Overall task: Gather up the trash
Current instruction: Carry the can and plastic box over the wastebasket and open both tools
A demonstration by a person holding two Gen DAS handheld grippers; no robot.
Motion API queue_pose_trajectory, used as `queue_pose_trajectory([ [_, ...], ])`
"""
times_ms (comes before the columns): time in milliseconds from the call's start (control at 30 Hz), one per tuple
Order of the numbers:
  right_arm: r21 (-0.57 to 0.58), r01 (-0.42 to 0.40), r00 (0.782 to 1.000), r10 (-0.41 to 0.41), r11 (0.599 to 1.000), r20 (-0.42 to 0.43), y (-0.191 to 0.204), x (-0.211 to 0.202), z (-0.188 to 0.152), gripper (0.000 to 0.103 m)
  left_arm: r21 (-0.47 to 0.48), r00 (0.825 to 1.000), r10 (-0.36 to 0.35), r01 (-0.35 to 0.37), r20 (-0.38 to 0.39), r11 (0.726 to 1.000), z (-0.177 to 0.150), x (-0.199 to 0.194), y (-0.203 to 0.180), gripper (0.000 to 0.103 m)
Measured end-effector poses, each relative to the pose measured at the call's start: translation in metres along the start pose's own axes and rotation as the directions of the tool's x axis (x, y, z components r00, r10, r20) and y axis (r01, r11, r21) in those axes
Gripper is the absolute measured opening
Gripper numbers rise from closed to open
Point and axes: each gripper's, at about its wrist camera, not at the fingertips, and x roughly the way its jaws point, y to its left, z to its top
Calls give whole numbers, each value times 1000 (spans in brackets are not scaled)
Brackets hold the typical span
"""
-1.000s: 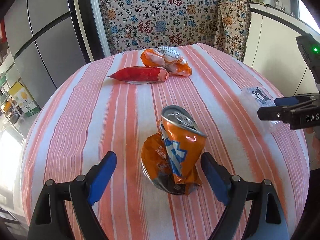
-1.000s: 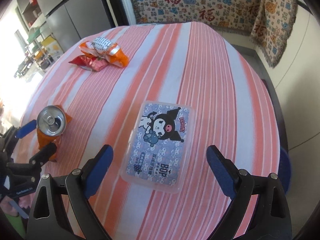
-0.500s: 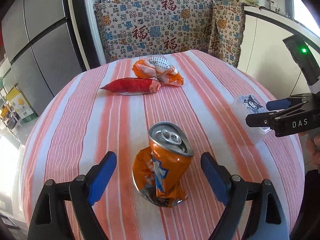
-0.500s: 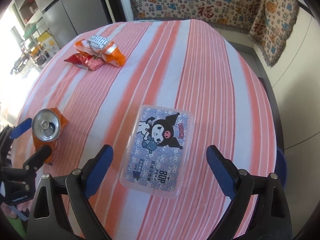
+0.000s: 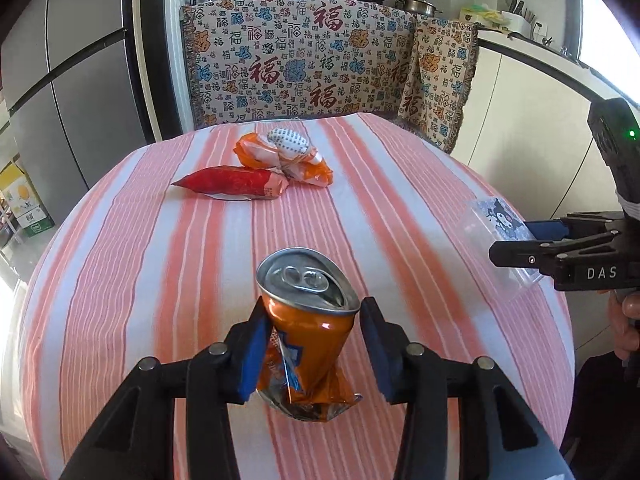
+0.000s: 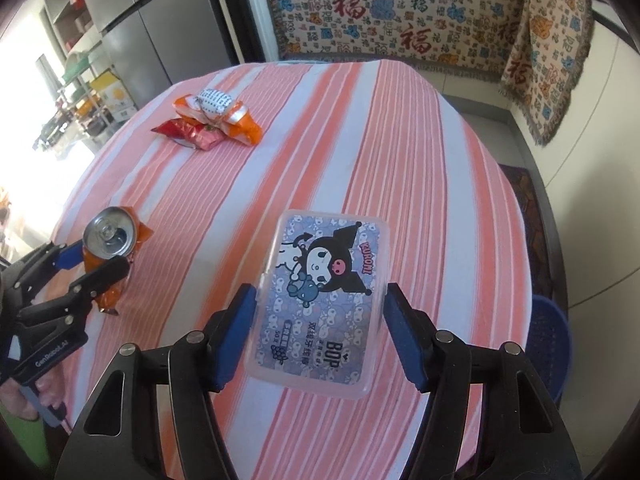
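Since a second ago, both pairs of jaws have just been closing: then they stood wide with the things loose between them on the striped surface (image 5: 400, 208).

Now our left gripper (image 5: 310, 350) is clamped on the crushed orange can (image 5: 306, 332): the left blue pad presses into its dented side, and the right pad sits at its top rim, though we cannot tell whether that pad touches. The can stands upright between the fingers, its lid towards the camera.

Our right gripper (image 6: 316, 330) has its pads against the two long sides of the clear plastic box (image 6: 320, 304) with the cartoon label, gripping it. The box lies flat between the fingers and reaches ahead of their tips.

Well ahead of both grippers, at the far side of the surface, a red snack bag (image 5: 236, 182) lies touching a crumpled orange wrapper (image 5: 284, 152).
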Motion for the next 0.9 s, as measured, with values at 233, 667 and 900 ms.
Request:
queue_pose_trajectory([
  [233, 68, -2, 999, -1, 998, 41, -46, -27, -15, 66, 36, 997, -81, 81, 0, 996, 14, 4, -52, 45],
  [667, 287, 97, 989, -126, 953, 84, -194, -86, -59, 66, 173, 952, -304, 304, -28, 937, 60, 29, -200, 45],
  [900, 375, 147, 979, -187, 915, 74, -265, -98, -83, 66, 202, 915, -396, 404, -81, 892, 80, 66, -278, 45],
])
